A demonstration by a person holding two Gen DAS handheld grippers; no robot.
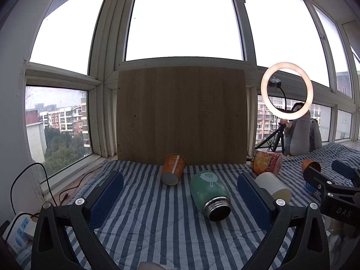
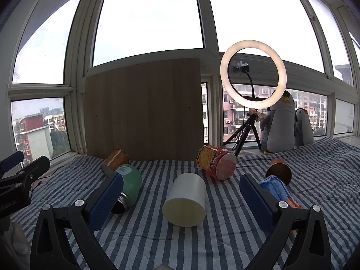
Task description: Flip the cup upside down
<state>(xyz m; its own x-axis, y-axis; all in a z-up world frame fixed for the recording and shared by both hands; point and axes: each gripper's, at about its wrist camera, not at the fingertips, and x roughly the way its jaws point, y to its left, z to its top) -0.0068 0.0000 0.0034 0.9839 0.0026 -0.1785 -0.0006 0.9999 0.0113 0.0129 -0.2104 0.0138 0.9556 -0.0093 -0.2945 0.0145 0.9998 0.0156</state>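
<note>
- nearest the lens: left gripper point(image 1: 180, 199), blue fingers point(image 1: 106, 199) spread wide, holding nothing, above striped blue-and-white quilt point(image 1: 146, 225).
- right gripper point(image 2: 181, 199), fingers likewise spread wide, empty.
- behind: wooden board point(image 1: 181, 114) upright against the window.
- lit ring light point(image 2: 253, 74) on a tripod, beside two plush penguins point(image 2: 279, 123).
- cream cup point(image 2: 185, 199) on its side between the right gripper's fingers, untouched.
- green flask point(image 1: 209, 194) on its side, lidless mouth toward the camera.
- red-and-yellow noodle tub point(image 2: 216, 160) and orange paper cup point(image 1: 173, 168), both tipped over.
</note>
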